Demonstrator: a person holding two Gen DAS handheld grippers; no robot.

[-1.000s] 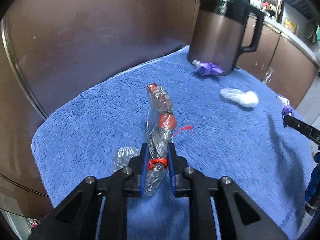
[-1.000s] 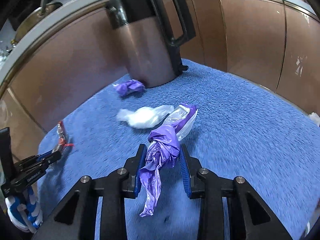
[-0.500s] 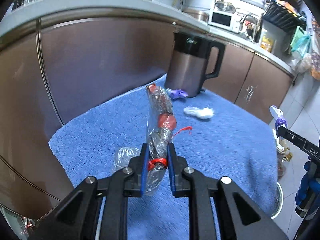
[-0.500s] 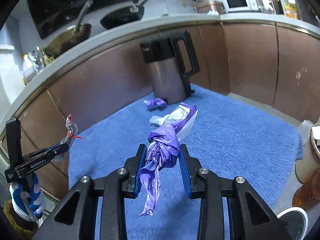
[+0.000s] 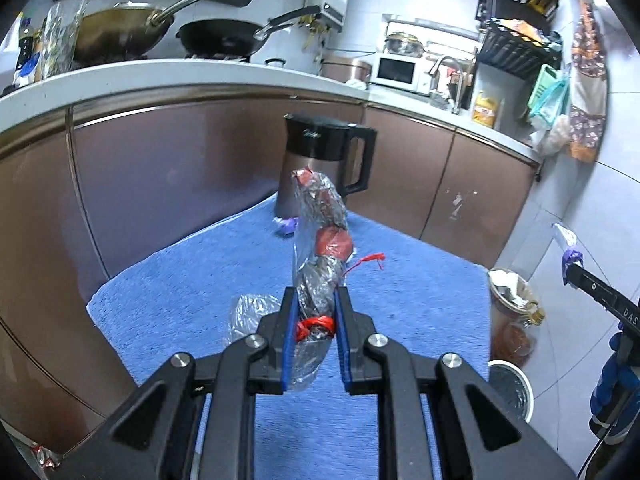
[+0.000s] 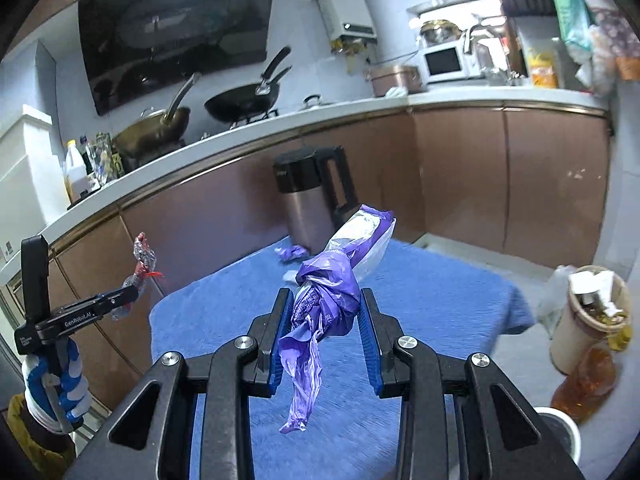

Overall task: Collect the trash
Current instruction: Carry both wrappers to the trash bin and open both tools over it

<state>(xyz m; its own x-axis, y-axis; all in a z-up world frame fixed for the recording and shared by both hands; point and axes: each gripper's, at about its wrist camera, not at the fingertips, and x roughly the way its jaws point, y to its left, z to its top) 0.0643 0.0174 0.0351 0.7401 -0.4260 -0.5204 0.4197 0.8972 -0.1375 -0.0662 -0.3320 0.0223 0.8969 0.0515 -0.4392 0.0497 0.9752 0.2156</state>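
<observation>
1. Since a second ago both my hands have risen and pulled back from the blue mat [image 5: 192,280]; the counter, once above the view, now crosses its upper part.
2. My left claw [image 5: 314,312] points slightly downward, clamped on a clear wrapper [image 5: 320,240] with red bits, which stands up between the pads, off the mat.
3. My right claw [image 6: 324,312] tilts down likewise, gripping a purple bag [image 6: 332,288]; its tail hangs below the jaws.
4. My gloved left hand [image 6: 52,384] shows at the right camera's left edge.
5. A purple scrap [image 6: 292,252] lies on the mat by the kettle [image 6: 312,196].
6. A filled bin [image 6: 588,312] stands right of the mat.
</observation>
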